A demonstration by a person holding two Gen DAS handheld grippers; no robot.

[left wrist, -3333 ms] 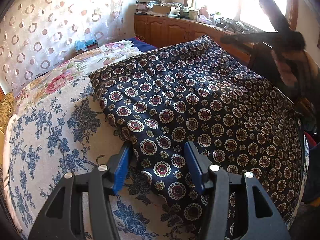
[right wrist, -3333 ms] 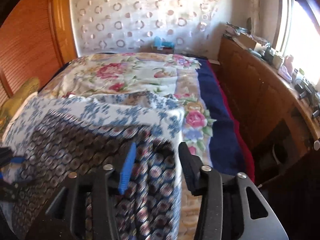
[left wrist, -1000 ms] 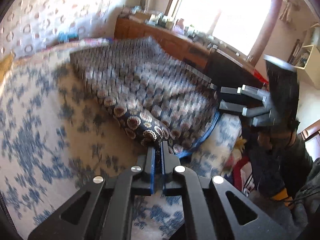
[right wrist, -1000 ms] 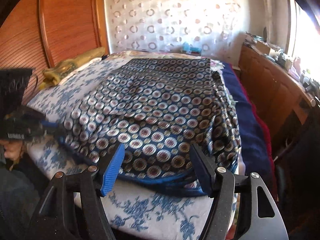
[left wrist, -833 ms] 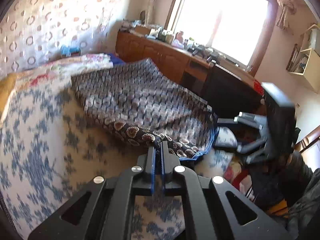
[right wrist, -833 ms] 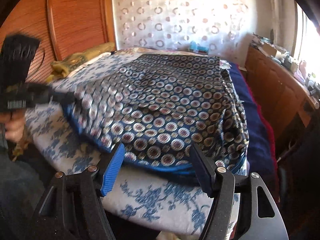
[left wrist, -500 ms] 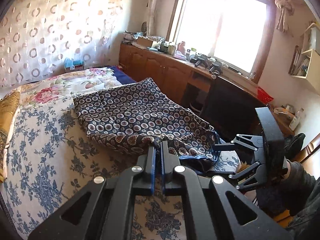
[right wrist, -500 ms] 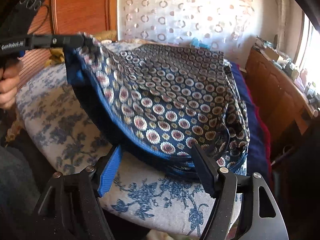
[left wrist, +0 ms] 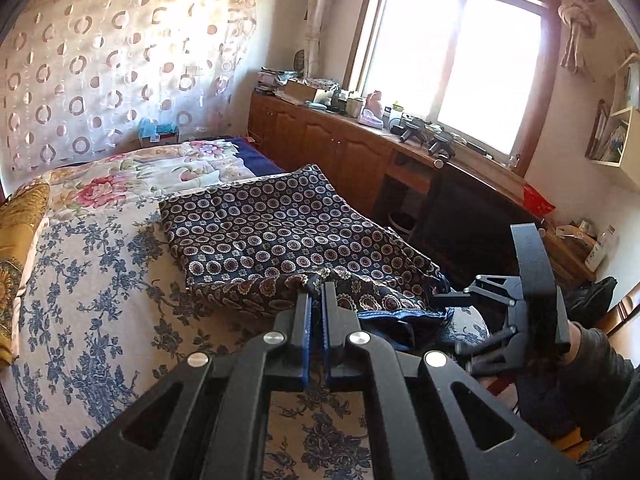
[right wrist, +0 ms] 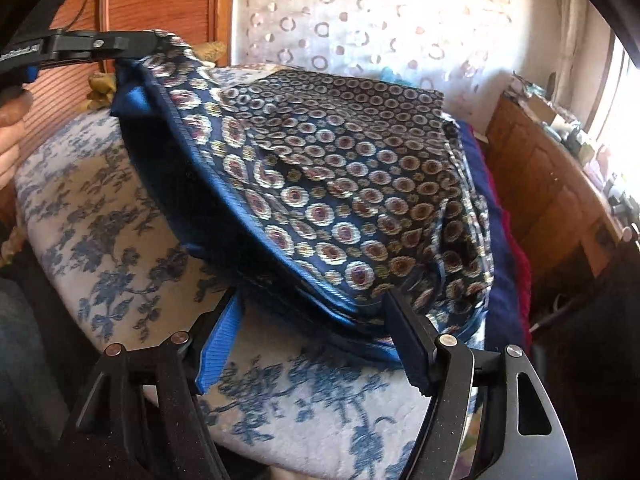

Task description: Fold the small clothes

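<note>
Pale lettering runs along the body of the left hand-held gripper point(right wrist: 156, 46) in the right wrist view, too blurred to read. No other writing can be made out.

The room is a bedroom. The bed point(left wrist: 92, 280) carries a white cover with blue flowers, and farther back a quilt point(left wrist: 132, 176) with pink flowers. A sheer curtain point(left wrist: 112, 68) with ring patterns hangs behind the bed. A low wooden cabinet point(left wrist: 336, 152) runs under 1 bright window point(left wrist: 452, 64), its top crowded with small items. A wooden headboard point(right wrist: 160, 4) stands at the bed's head.

There is 1 garment point(left wrist: 280, 236): dark navy cloth with round medallions and a plain blue lining, lying folded near the bed's edge. There are 2 hand-held grippers. The left one has its jaws pressed together, pinching 1 corner of the garment and holding that corner raised above the bed, so the lining shows underneath. The right hand-held gripper point(right wrist: 312, 316) has jaws spread and has just been closing them; the garment's lower hem lies between them, and whether the pads touch it cannot be told. A bare hand point(right wrist: 10, 128) grips the left tool.
</note>
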